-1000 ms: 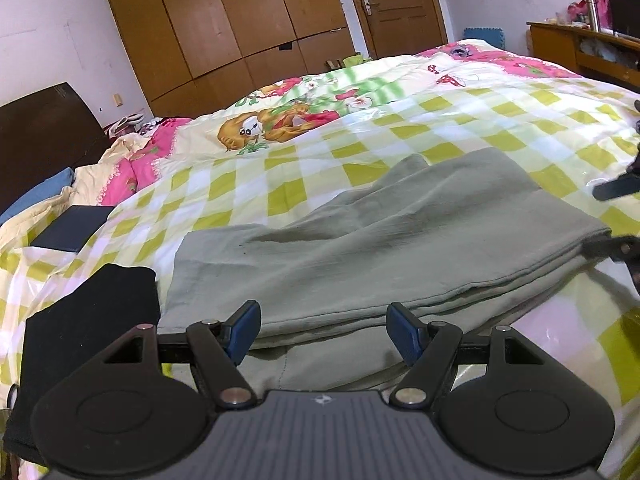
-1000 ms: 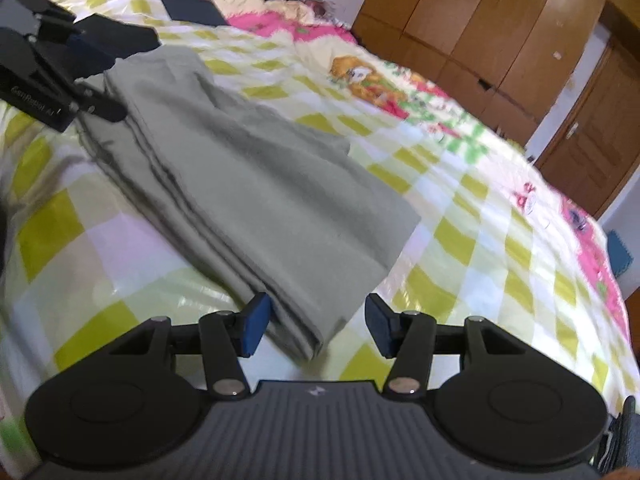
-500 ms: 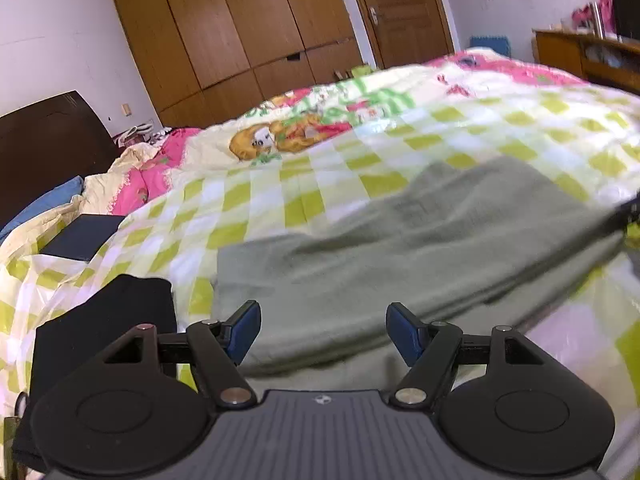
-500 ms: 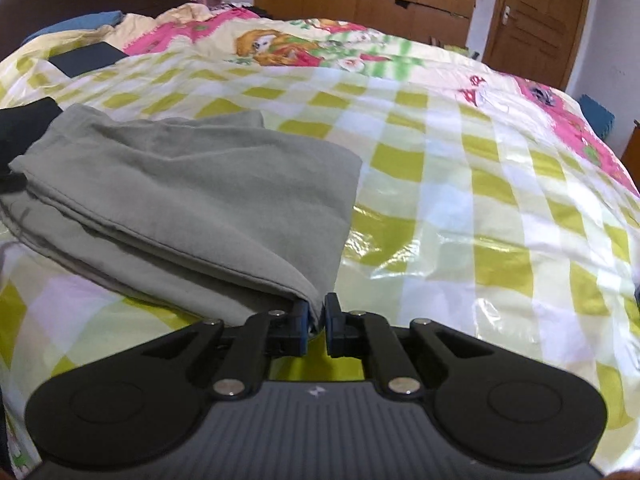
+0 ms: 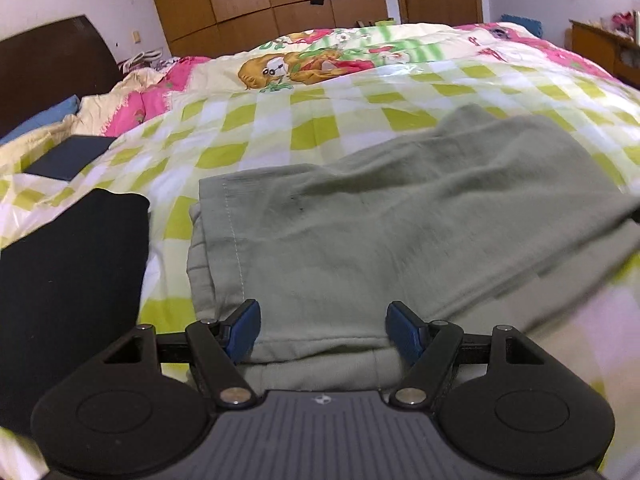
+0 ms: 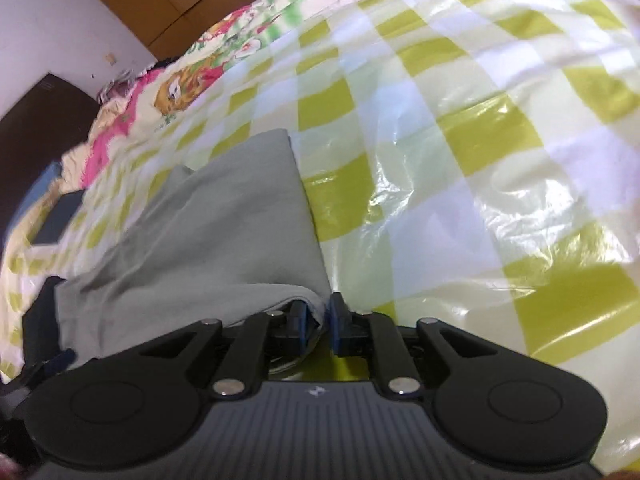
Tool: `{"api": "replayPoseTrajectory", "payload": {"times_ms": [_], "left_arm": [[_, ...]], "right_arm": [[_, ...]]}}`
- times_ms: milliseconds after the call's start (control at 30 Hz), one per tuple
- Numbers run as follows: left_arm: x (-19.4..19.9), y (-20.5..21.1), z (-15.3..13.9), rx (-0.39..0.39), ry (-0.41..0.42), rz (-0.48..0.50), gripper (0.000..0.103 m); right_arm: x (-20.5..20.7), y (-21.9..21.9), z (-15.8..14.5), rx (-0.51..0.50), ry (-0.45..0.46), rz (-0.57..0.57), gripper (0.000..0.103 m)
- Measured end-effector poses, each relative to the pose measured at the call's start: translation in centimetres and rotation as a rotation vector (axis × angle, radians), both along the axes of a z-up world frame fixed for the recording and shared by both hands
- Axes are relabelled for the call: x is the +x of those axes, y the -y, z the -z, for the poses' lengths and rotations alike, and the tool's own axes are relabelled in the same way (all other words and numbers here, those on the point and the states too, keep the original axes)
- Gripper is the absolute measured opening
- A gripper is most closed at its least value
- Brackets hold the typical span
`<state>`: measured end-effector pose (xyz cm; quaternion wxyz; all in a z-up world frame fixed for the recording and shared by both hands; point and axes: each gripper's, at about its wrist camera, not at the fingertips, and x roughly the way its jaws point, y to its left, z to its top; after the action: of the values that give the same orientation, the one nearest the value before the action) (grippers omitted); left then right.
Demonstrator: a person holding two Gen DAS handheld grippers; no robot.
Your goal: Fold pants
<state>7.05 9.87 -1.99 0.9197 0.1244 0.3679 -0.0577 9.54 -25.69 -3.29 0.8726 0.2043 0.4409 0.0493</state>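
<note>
The pants (image 5: 400,232) lie lengthwise between both tongs — right gripper (image 6: 317,322) easing apart with a corner still in it, left gripper (image 5: 322,330) spread over the near hem.

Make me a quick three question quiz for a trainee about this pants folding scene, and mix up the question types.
1. True or false: the left claw is clamped shut on the grey-green pants.
2. Multiple choice: what lies on the bed just left of the pants in the left wrist view? A) a black garment B) a red towel C) a white pillow
3. Fill in: the right claw has a fold of the ____ between its fingers.

Key:
1. False. Its fingers stand wide apart over the near edge of the pants.
2. A, the black garment.
3. Pants; the jaws are opening slightly, with the cloth bunched between them.
</note>
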Motion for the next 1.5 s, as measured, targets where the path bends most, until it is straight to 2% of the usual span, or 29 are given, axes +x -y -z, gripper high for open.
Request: {"api": "replayPoseTrajectory", "payload": {"times_ms": [33,100,200,300,367,400,467,567,600,667,733,833,900,967,1100,1167,1200,1233,1300,1433,1500], "left_arm": [[-0.4,0.2,-0.2,0.013,0.002,0.004,0.083],[-0.8,0.5,-0.9,0.032,0.015,0.013,0.083],[-0.8,0.5,-2.7,0.016,0.057,0.022,0.083],[-0.5,1.0,-4.2,0.031,0.126,0.030,0.083],[0.0,1.7,-4.6,0.047,0.148,0.055,0.083],[0.1,1.7,-4.5,0.047,0.145,0.064,0.083],[0.8,2.0,-3.6,0.040,0.111,0.082,0.084],[1.8,2.4,-0.7,0.057,-0.008,0.081,0.084],[1.7,2.3,-0.1,0.052,-0.020,0.063,0.084],[1.4,2.0,-0.4,0.022,-0.016,0.035,0.084],[1.3,2.1,-1.3,0.015,0.021,0.012,0.084],[1.2,3.3,-2.9,0.022,0.131,0.023,0.084],[1.7,4.6,-3.7,0.013,0.185,0.053,0.084],[2.3,5.8,-3.9,-0.004,0.217,0.097,0.085],[3.8,7.2,-1.8,-0.012,0.177,0.134,0.085],[4.1,7.6,-0.7,0.004,0.147,0.130,0.085],[4.3,7.6,-0.1,0.010,0.130,0.128,0.085],[4.4,7.6,0.2,0.016,0.119,0.126,0.085],[4.6,7.4,0.8,0.036,0.105,0.107,0.086],[4.8,6.8,0.8,0.003,0.065,0.059,0.090],[4.6,6.7,1.0,0.012,0.059,0.060,0.093]], "right_arm": [[-0.1,-0.6,-0.5,-0.071,0.002,-0.049,0.019],[-0.7,-1.4,-1.8,-0.189,0.023,-0.109,0.030],[-1.9,-1.4,-4.2,-0.275,0.066,-0.141,0.040],[-2.6,-2.5,-6.2,-0.385,0.121,-0.202,0.042],[-2.6,-3.1,-6.7,-0.437,0.099,-0.275,0.049],[-2.6,-3.0,-6.9,-0.440,0.089,-0.280,0.049],[-2.6,-2.4,-7.7,-0.373,0.086,-0.270,0.049],[-0.6,-2.3,-8.7,-0.283,0.165,-0.268,0.049],[0.9,-2.7,-8.6,-0.253,0.180,-0.282,0.049],[4.6,-3.5,-8.1,-0.191,0.231,-0.344,0.049],[8.7,-4.6,-7.2,-0.182,0.260,-0.407,0.049],[13.9,-6.1,-5.4,-0.158,0.242,-0.508,0.048],[16.4,-7.0,-4.2,-0.164,0.207,-0.574,0.041],[17.9,-7.6,-3.1,-0.151,0.166,-0.636,0.040],[18.9,-8.6,-1.7,-0.095,0.125,-0.746,0.039],[19.0,-9.4,-1.4,-0.128,0.139,-0.774,0.037],[19.2,-9.9,-1.2,-0.164,0.135,-0.769,0.025],[19.6,-10.1,-1.0,-0.173,0.124,-0.750,0.017],[20.4,-9.8,-0.7,-0.137,0.100,-0.679,0.009],[20.7,-8.0,-1.4,-0.048,0.107,-0.526,0.010],[20.4,-6.1,-2.2,-0.017,0.113,-0.454,0.012]]}}
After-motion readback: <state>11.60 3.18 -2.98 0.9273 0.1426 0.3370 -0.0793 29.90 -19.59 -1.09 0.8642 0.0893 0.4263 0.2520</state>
